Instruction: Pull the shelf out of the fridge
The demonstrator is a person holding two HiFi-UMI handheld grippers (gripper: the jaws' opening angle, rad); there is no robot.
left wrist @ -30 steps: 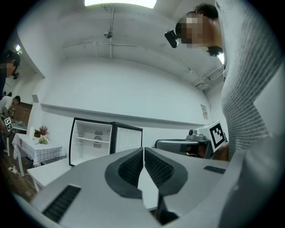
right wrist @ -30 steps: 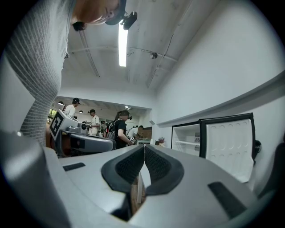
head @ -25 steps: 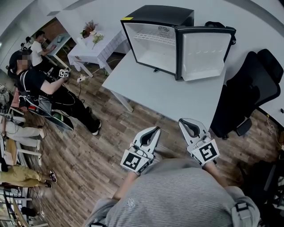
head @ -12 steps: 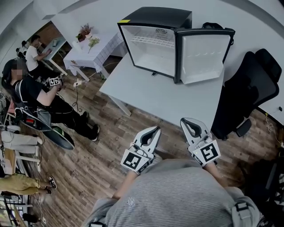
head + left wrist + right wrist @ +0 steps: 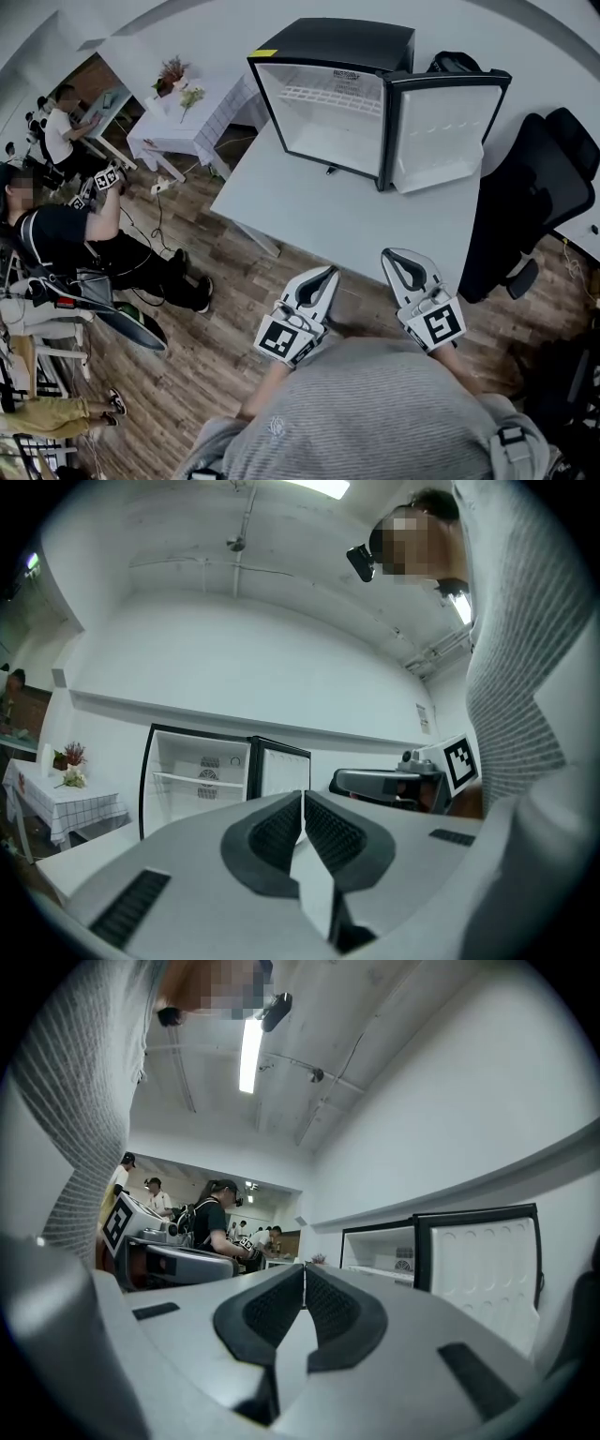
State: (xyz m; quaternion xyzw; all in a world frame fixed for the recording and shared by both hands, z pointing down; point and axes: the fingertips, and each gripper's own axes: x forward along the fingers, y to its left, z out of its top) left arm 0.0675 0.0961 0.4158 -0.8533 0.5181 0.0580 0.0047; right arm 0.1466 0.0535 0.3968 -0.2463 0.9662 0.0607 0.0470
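1. Clearly, the approach was the step in hand: the left gripper (image 5: 328, 274), jaws pressed together on nothing, hung well short of the fridge (image 5: 328, 37) ahead on the table (image 5: 337, 216).
2. The shelf (image 5: 328, 96) sat inside, untouched, the door (image 5: 441, 117) open.
3. The right gripper (image 5: 387, 256) was likewise closed and empty.
4. Next would likely come reaching in, spreading the jaws, and pinching the shelf's front edge.
5. Count: two grippers, one fridge, one shelf visible.

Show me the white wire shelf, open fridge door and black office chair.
White wire shelf (image 5: 328, 97): head view, middle wires.
Open fridge door (image 5: 442, 122): head view, white inner panel.
Black office chair (image 5: 525, 183): head view, backrest.
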